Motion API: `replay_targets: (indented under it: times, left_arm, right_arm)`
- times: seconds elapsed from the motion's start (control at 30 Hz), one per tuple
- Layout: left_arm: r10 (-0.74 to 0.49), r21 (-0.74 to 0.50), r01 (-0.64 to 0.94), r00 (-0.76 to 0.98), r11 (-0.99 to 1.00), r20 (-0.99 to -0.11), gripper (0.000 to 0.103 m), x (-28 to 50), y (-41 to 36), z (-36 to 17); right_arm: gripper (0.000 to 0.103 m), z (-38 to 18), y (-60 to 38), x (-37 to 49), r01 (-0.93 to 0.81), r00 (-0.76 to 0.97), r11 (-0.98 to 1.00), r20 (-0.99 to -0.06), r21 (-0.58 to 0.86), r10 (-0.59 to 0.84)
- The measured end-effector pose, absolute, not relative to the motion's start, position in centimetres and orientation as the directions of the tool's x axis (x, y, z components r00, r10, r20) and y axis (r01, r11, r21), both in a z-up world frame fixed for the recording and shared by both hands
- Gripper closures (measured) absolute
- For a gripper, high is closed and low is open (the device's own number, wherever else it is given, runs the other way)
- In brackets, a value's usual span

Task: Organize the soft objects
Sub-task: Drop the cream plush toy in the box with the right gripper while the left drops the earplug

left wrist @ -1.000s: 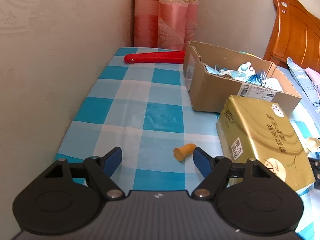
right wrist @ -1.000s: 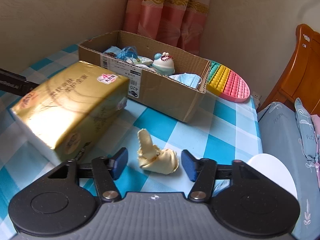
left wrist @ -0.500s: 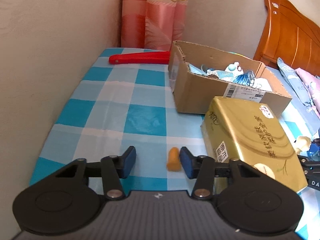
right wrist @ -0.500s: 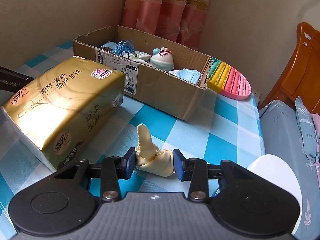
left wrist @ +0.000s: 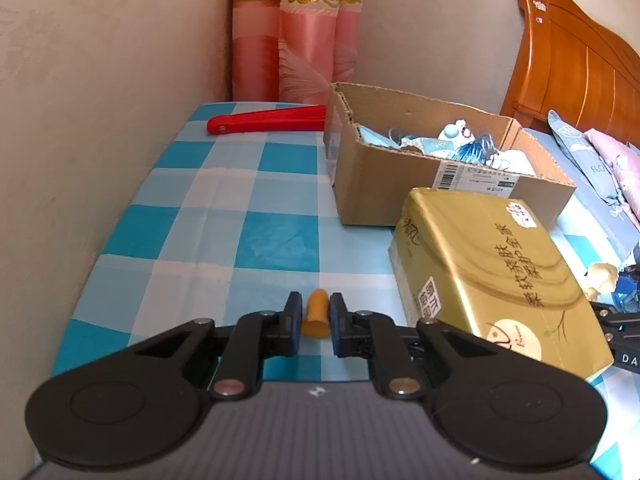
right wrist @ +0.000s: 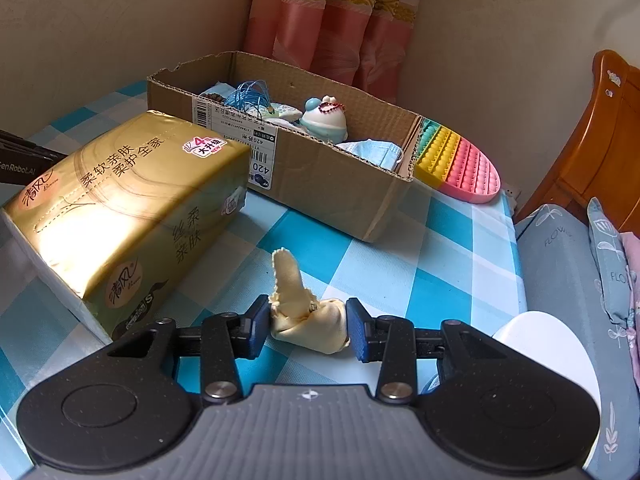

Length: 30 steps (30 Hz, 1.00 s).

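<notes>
My left gripper (left wrist: 315,319) is shut on a small orange earplug (left wrist: 315,314) just above the blue checked tablecloth (left wrist: 224,216). My right gripper (right wrist: 306,326) is shut on a pale yellow cloth pouch (right wrist: 306,318) with a pointed flap; the pouch (left wrist: 601,278) also shows at the right edge of the left wrist view. An open cardboard box (left wrist: 404,176) holding soft items stands at the back; it shows in the right wrist view (right wrist: 320,176) with a blue toy, a face mask and blue string inside.
A gold tissue pack (left wrist: 492,280) lies between the grippers and in front of the box; it also shows in the right wrist view (right wrist: 124,208). A red folded fan (left wrist: 268,123) lies near the curtain. A rainbow pop toy (right wrist: 460,164) sits behind the box. A bed (right wrist: 576,264) borders the table's right side.
Both grippers have closed: the left around the orange earplug, the right around the yellow pouch. The left gripper also moved right to line up with the earplug.
</notes>
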<state>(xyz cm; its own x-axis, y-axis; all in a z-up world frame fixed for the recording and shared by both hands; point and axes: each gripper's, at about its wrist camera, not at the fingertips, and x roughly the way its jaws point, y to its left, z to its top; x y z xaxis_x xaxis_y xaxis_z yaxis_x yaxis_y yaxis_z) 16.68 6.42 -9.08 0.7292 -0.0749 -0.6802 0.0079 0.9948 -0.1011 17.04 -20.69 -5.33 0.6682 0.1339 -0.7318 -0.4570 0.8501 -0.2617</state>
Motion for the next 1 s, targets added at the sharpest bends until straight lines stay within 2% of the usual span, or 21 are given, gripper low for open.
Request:
replay_targets:
  times: [0.2,0.27,0.4,0.77,1.0]
  left_arm:
    - [-0.074,-0.099,0.009,0.730,0.995,-0.679,0.090,16.6,6.3,-9.0]
    - [-0.075,-0.101,0.008,0.729,0.995,-0.680,0.090,16.6,6.3,-9.0]
    - [-0.075,-0.095,0.014,0.728,0.995,-0.682,0.091,16.6,6.3,-9.0]
    - [-0.077,-0.061,0.048,0.730,0.997,-0.679,0.091,15.5,5.9,-7.5]
    - [-0.089,-0.058,0.068,0.743,0.996,-0.664,0.091,14.8,5.7,-6.2]
  right_arm:
    - [0.053,-5.3,-20.9,17.3,-0.444,0.667,0.858,-0.734,-0.257,0.125]
    - [0.053,-5.3,-20.8,17.3,-0.446,0.660,0.858,-0.741,-0.253,0.125]
    - [0.062,-5.0,-20.8,17.2,-0.455,0.649,0.859,-0.748,-0.237,0.137]
    - [0.063,-2.9,-21.3,16.1,-0.476,0.662,0.850,-0.727,-0.225,0.179]
    - [0.063,0.6,-21.3,16.9,-0.489,0.695,0.845,-0.683,-0.218,0.226]
